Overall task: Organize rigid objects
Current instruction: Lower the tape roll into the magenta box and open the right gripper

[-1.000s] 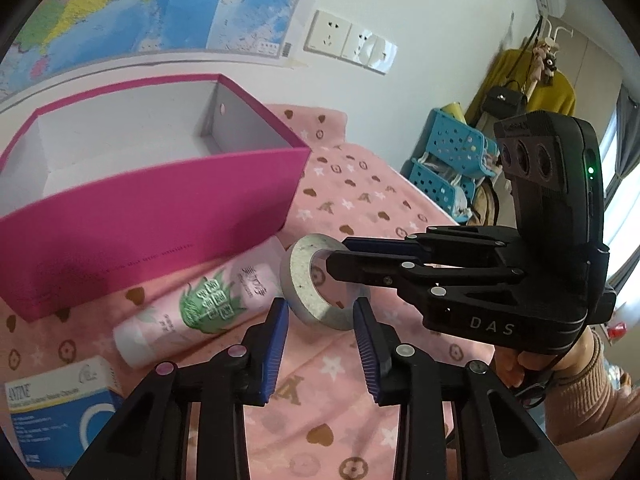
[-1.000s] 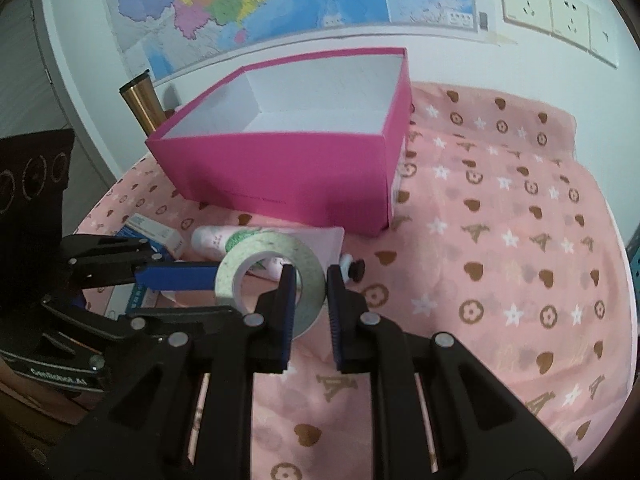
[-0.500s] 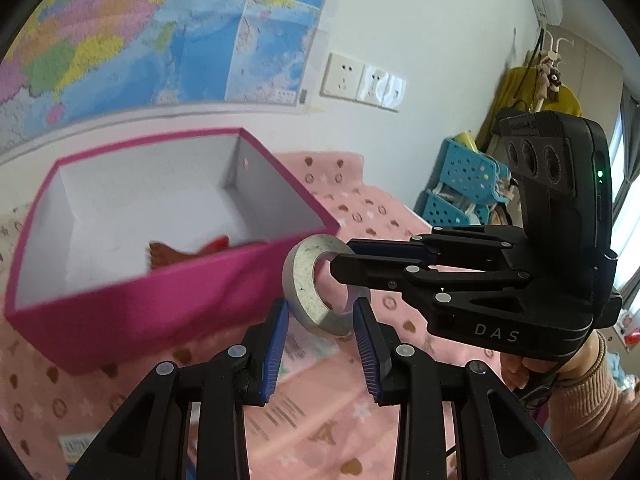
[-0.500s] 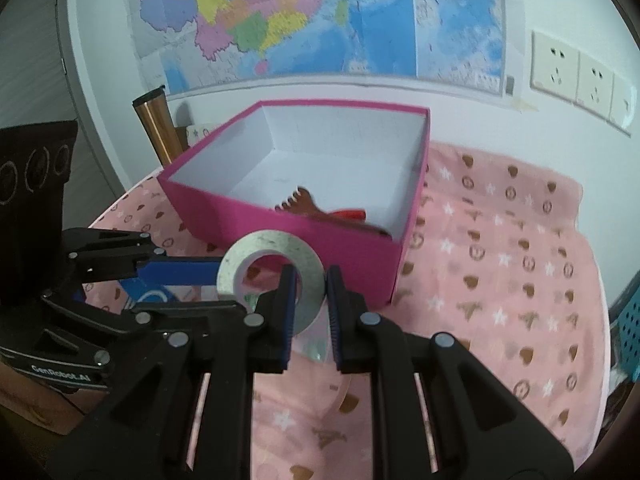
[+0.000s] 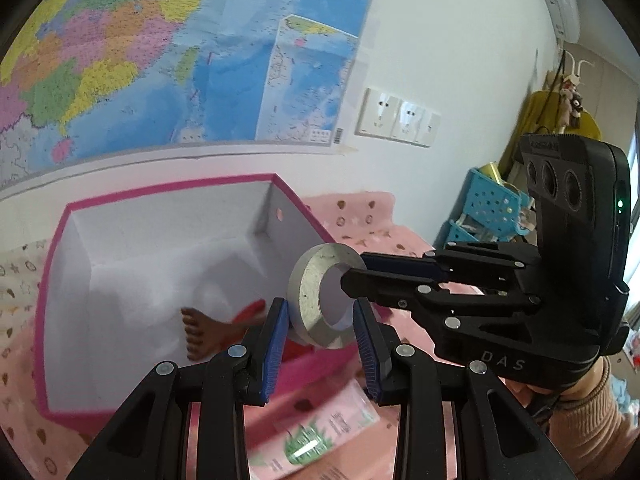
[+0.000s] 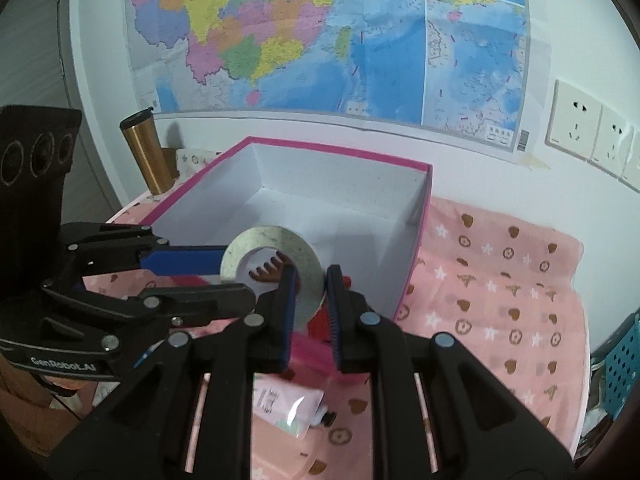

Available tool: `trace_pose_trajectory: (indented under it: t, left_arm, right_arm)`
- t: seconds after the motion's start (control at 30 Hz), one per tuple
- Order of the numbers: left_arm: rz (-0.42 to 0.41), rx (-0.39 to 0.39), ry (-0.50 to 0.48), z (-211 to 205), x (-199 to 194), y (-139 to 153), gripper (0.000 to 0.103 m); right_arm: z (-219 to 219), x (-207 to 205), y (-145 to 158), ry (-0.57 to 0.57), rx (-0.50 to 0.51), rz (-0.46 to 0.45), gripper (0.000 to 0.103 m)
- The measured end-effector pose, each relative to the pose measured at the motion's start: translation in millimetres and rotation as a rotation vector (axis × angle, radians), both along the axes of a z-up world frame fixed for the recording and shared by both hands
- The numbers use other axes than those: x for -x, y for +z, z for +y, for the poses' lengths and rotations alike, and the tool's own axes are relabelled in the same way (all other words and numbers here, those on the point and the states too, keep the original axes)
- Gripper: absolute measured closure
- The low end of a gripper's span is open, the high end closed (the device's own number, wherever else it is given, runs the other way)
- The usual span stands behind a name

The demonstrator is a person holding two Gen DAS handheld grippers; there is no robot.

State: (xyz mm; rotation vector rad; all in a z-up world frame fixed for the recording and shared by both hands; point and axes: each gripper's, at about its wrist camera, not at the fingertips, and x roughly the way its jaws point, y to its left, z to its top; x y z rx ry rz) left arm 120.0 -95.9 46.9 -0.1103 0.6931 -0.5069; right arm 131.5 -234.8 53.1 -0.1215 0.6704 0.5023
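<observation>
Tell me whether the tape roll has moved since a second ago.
Yes. The tape roll, gripped by the right gripper, rose from the tablecloth beside the tube and now hangs over the pink box.

Pink patterned cloth (image 6: 500, 280) bears magenta box (image 6: 416, 264), tube (image 6: 288, 404), perhaps cup (image 6: 146, 152).

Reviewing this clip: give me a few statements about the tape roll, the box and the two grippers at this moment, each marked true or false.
1. The right gripper pinches the tape roll by its wall. True.
2. The pink box is empty. False: a brown comb and something red lie inside.
3. The left gripper clamps the roll. False: its pads flank the roll with gaps showing.
4. The roll is held above the box's near edge. True.
5. The pink tube sits in the box. False: it lies outside on the cloth.
</observation>
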Motion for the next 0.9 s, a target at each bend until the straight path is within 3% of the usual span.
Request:
trace_pose_trajectory:
  t: [0.7, 0.87, 0.9]
  left_arm:
    - [0.180, -0.009, 0.025, 3, -61, -45, 0.071]
    - [0.202, -0.004, 0.042, 9, -62, -50, 0.071]
    - [0.202, -0.004, 0.047, 10, -62, -50, 0.071]
  right_arm:
    - [7, -49, -41, -0.031, 0.073, 0.137, 0.086]
    - [7, -49, -45, -0.053, 0.119, 0.147, 0.082]
    - [6, -48, -44, -0.067, 0.133, 0.137, 0.077]
